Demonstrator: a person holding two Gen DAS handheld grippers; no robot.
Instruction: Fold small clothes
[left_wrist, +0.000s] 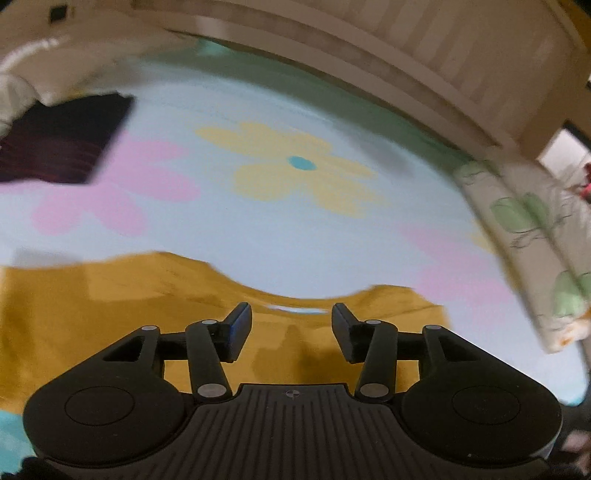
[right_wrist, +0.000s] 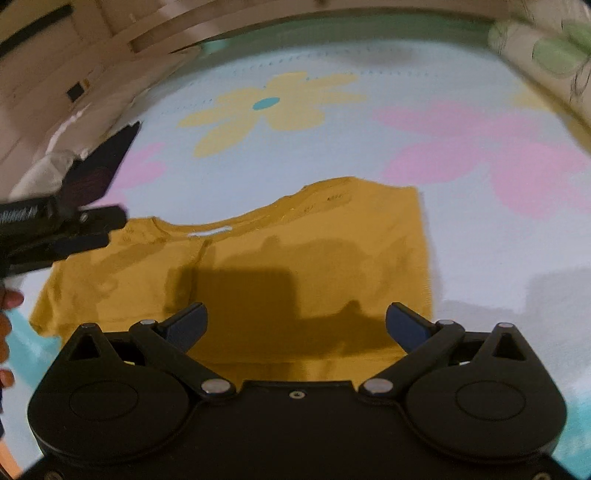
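– How are the tools held?
– The left tool (left_wrist: 291, 325) is tilted downward, its jaws parted and empty. The right tool (right_wrist: 295, 326) is spread wider, nothing gripped.

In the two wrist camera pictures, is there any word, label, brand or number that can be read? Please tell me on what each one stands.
No text can be read.
White label inside the neck of the mustard shirt: blurred, unreadable.
Pale marks on the left gripper body in the right wrist view: blurred, unreadable.
Small round crosshair sign on that gripper's base in the left wrist view: a symbol, no letters.
Flower bedsheet: pattern only.
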